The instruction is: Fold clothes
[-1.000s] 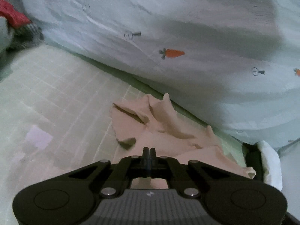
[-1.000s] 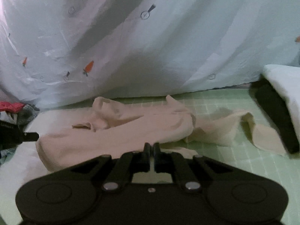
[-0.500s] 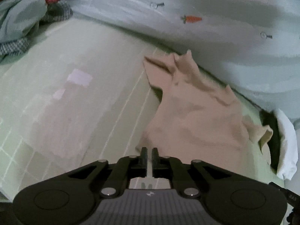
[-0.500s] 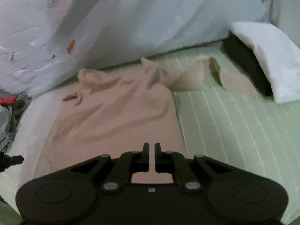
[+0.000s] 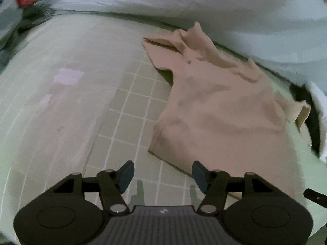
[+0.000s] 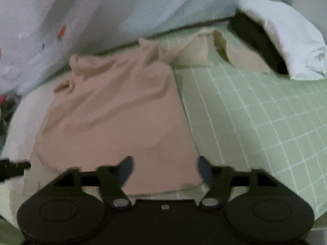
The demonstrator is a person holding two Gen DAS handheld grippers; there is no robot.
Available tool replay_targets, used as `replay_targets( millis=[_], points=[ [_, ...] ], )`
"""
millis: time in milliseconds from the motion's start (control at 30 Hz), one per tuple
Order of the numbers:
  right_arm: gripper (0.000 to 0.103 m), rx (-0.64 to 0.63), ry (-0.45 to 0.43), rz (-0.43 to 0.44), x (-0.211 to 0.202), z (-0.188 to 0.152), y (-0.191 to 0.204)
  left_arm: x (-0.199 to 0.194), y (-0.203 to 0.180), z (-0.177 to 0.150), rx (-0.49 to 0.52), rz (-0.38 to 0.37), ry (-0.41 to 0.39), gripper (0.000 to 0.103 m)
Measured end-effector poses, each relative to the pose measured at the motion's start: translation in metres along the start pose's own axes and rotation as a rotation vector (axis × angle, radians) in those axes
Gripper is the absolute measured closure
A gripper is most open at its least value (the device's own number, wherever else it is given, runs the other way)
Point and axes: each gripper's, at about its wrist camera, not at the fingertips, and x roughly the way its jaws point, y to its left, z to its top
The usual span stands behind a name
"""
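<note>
A green gridded mat covered the surface — behind it hung a pale carrot-print sheet, with a white pillow at one end.

1. The near hem of the beige garment runs behind the body of the right gripper, so its front edge cannot be followed.
2. Far left of the left gripper, a red and grey heap is smeared and cut by the picture's rim; what it holds cannot be told.
3. Ahead and right of the right gripper, a dark object lies partly under a white cloth; its shape stays hidden.
4. Small prints on the pale sheet beyond are too blurred to read there.
</note>
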Motion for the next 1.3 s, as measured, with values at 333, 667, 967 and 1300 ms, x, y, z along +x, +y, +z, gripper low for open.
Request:
replay_targets(
  millis=[333, 667, 967, 1300],
  points=[
    [0.016, 0.033, 0.098, -0.067, 0.028, -0.006, 0.005, 0.032, -0.006, 0.012, 0.078, 0.010, 0.019, 0.039],
    [0.014, 0.054, 0.156, -0.081, 0.046, 0.000, 0.006, 0.038, -0.021, 0.025, 0.117, -0.068, 0.023, 0.037],
    [0.013, 0.132, 0.179, -0.068, 0.058, 0.006, -0.010, 0.018, -0.044, 0.029, 0.140, -0.224, -0.003, 0.044],
    [0.012, 0.182, 0.189, -0.057, 0.066, 0.012, -0.022, 0.020, -0.039, 0.030, 0.089, -0.154, -0.010, 0.077]
  ],
)
